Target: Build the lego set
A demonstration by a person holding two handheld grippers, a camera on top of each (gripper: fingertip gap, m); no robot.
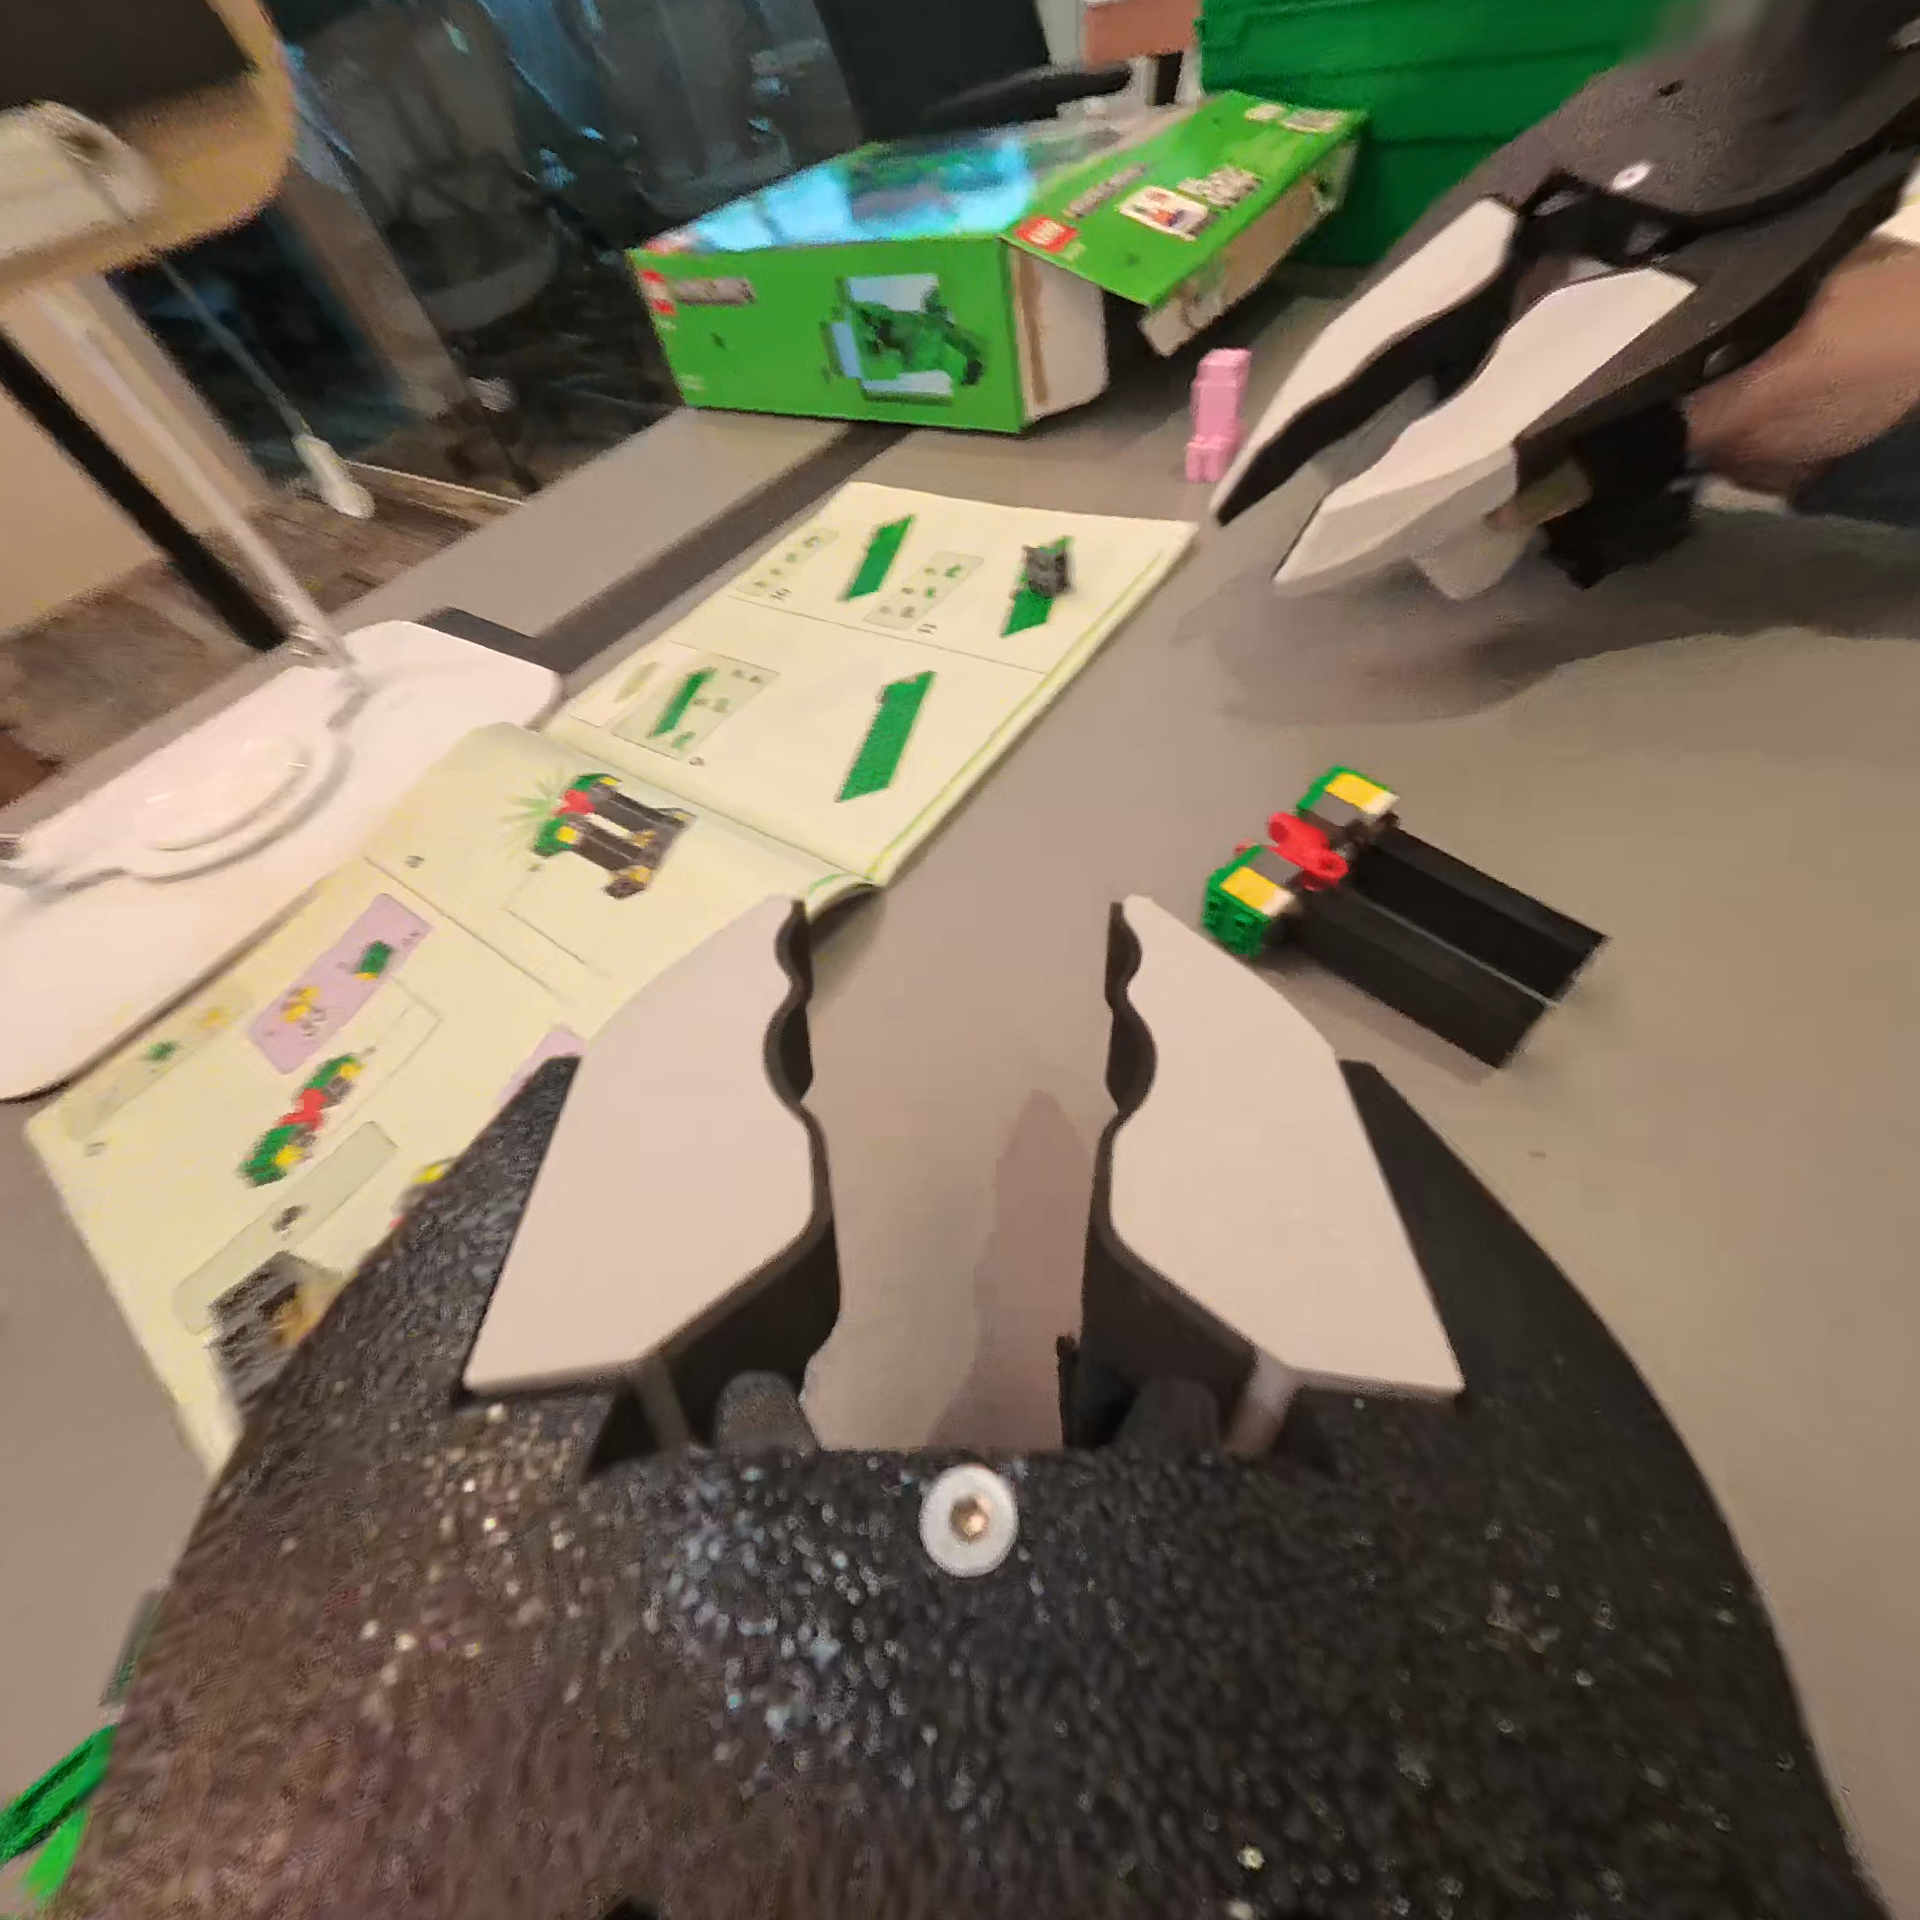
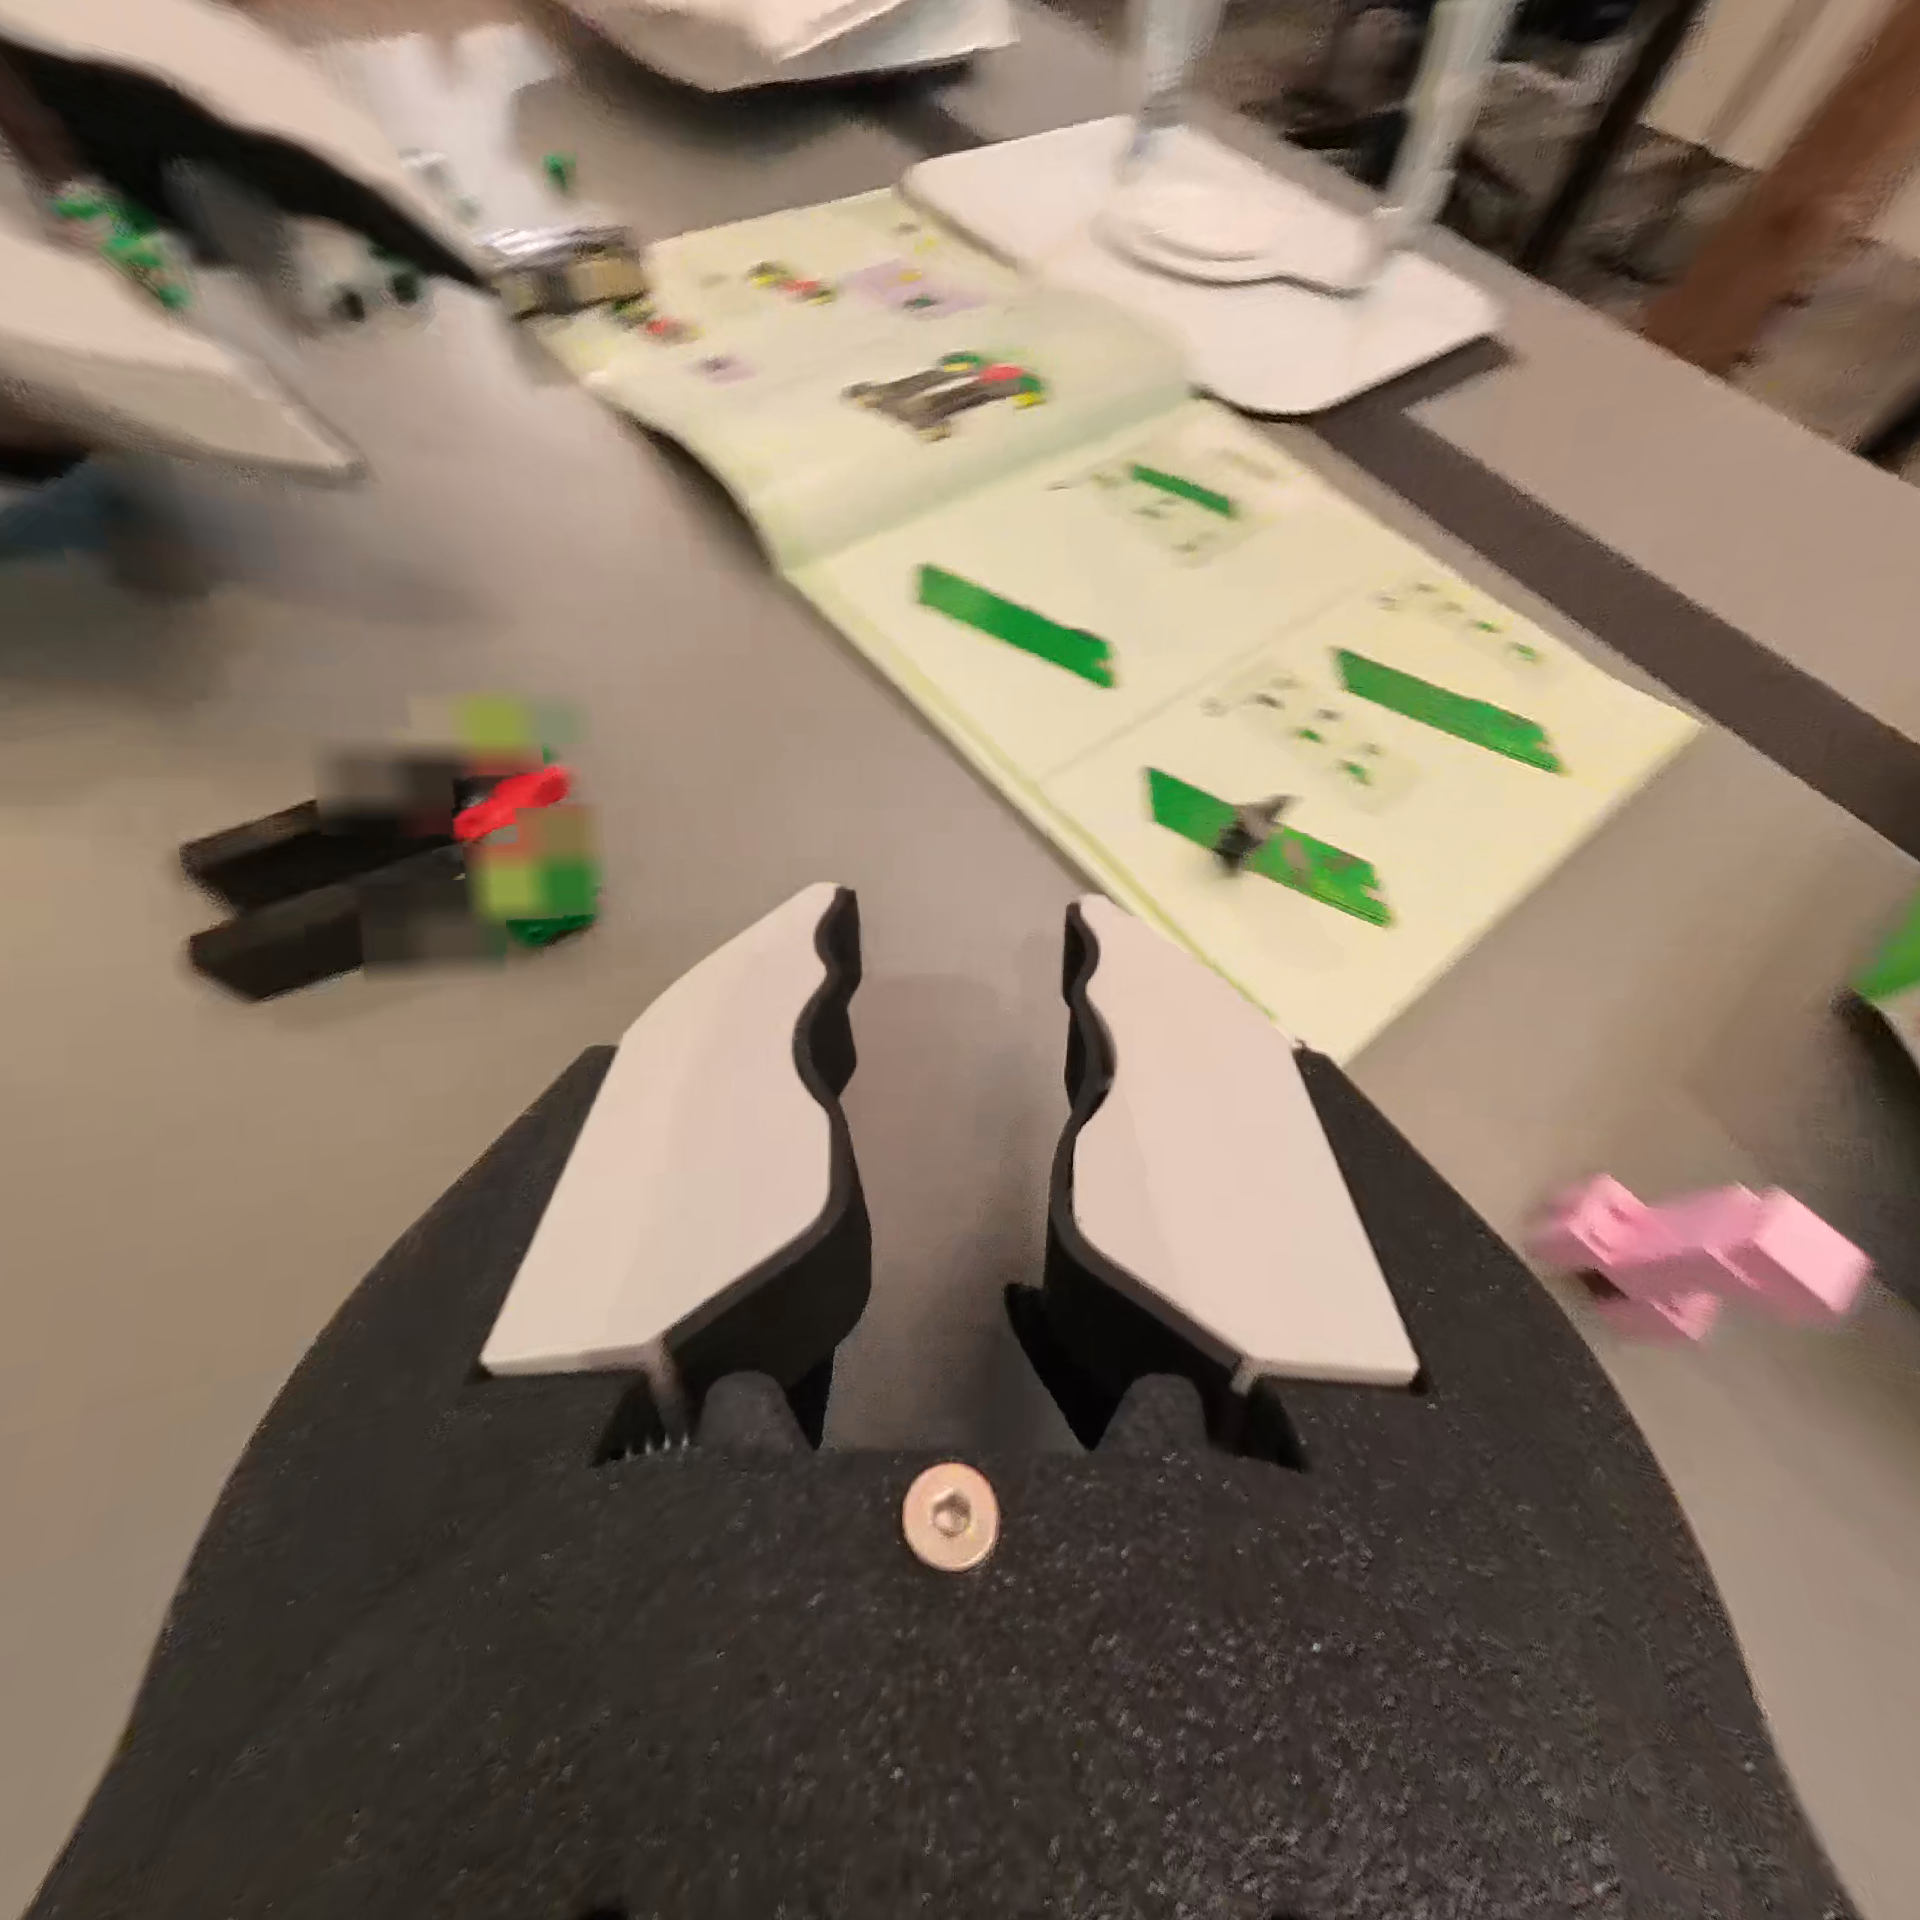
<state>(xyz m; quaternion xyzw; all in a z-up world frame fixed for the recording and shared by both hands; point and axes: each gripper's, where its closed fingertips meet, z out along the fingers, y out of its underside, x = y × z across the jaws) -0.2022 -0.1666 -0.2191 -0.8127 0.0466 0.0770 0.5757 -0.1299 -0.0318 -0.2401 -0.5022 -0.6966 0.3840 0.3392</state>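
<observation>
A small lego assembly (image 1: 1382, 904) lies on the grey table: two long black pieces with green, yellow and red parts at one end. It also shows in the right wrist view (image 2: 395, 852), blurred. My left gripper (image 1: 956, 925) is open and empty, just left of the assembly. My right gripper (image 2: 961, 914) is open and empty above bare table; it also shows in the left wrist view (image 1: 1268, 540), hovering beyond the assembly. The open instruction booklet (image 1: 790, 686) lies flat left of the assembly and shows in the right wrist view (image 2: 1143, 644). A small dark piece (image 1: 1044, 571) sits on its page.
A pink lego figure (image 1: 1216, 416) stands near the green lego box (image 1: 894, 312); the figure shows in the right wrist view (image 2: 1704, 1257). A white lamp base (image 1: 208, 790) sits at the table's left edge. Loose green pieces (image 2: 114, 239) lie beyond the other gripper. My right gripper is the nearer one to the small dark piece (image 1: 1044, 571): about 7 cm, against 20 cm.
</observation>
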